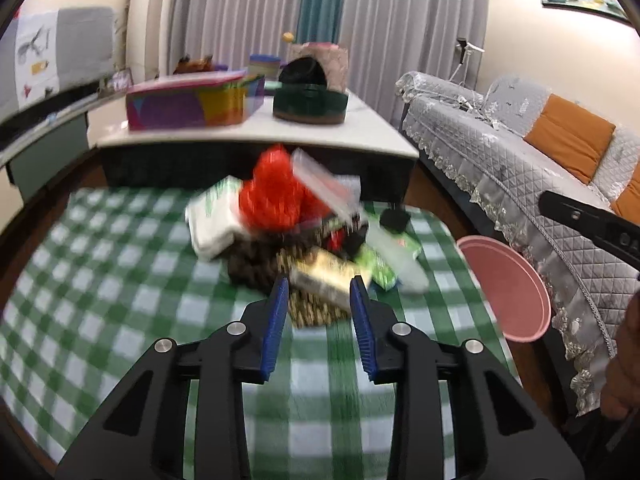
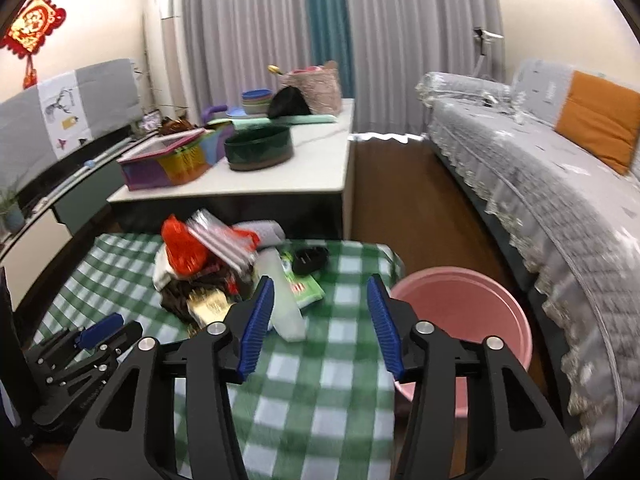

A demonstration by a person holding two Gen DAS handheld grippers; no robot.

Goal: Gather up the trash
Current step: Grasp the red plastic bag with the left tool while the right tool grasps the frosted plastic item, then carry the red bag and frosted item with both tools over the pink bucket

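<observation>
A heap of trash lies on the green checked tablecloth (image 1: 100,280): a red crinkly bag (image 1: 276,192), a white tissue pack (image 1: 212,220), a silvery striped packet (image 1: 320,180), a gold packet (image 1: 324,276), a green wrapper (image 1: 380,268) and a small black object (image 1: 394,218). My left gripper (image 1: 320,282) hovers just short of the gold packet, jaws apart with nothing between them. My right gripper (image 2: 320,280) is open and empty over the cloth, between a translucent white wrapper (image 2: 284,300) and the pink bin (image 2: 460,312). The heap's red bag (image 2: 184,248) sits to its left.
The pink bin (image 1: 508,288) stands on the floor off the table's right edge, beside a grey quilted sofa (image 2: 540,184). Behind the heap a white table (image 2: 312,176) carries a colourful box (image 2: 168,160) and a dark round tin (image 2: 258,148). A hand shows at the right edge (image 1: 624,360).
</observation>
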